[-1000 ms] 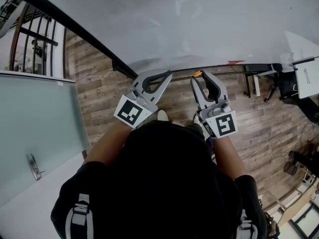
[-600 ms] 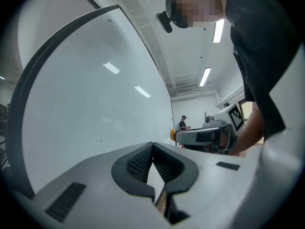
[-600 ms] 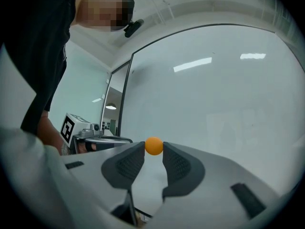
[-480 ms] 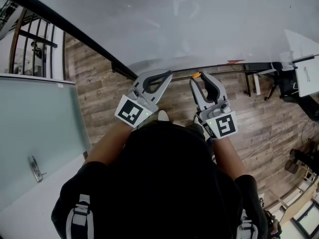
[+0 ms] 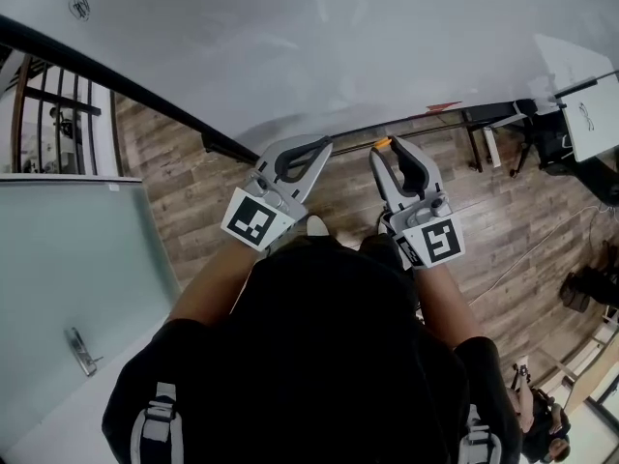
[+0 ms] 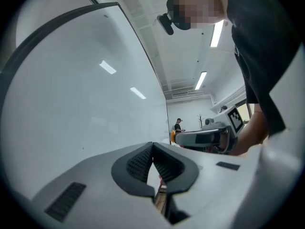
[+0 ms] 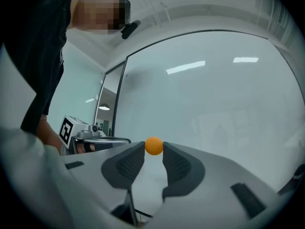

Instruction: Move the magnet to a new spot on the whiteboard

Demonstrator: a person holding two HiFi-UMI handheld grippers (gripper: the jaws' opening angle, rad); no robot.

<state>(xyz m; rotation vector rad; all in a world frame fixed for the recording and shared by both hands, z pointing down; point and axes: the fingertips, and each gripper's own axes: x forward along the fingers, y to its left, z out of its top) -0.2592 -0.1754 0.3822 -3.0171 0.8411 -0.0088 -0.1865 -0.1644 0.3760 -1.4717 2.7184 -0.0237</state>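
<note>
Right gripper view: the right gripper [image 7: 153,148] clamps the orange magnet [image 7: 153,145] — gripped, but setting it elsewhere on the whiteboard [image 7: 224,104] likely remains. The left gripper [image 6: 152,146] is closed, empty.

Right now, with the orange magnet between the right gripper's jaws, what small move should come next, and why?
Probably ease the right gripper forward until the magnet meets the whiteboard, then open. Its jaws pinch the magnet at their tips, facing bare board; whether it already touches is unclear.

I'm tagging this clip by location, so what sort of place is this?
Probably an office or lab: a large whiteboard, a wood-plank floor and ceiling strip lights.
</note>
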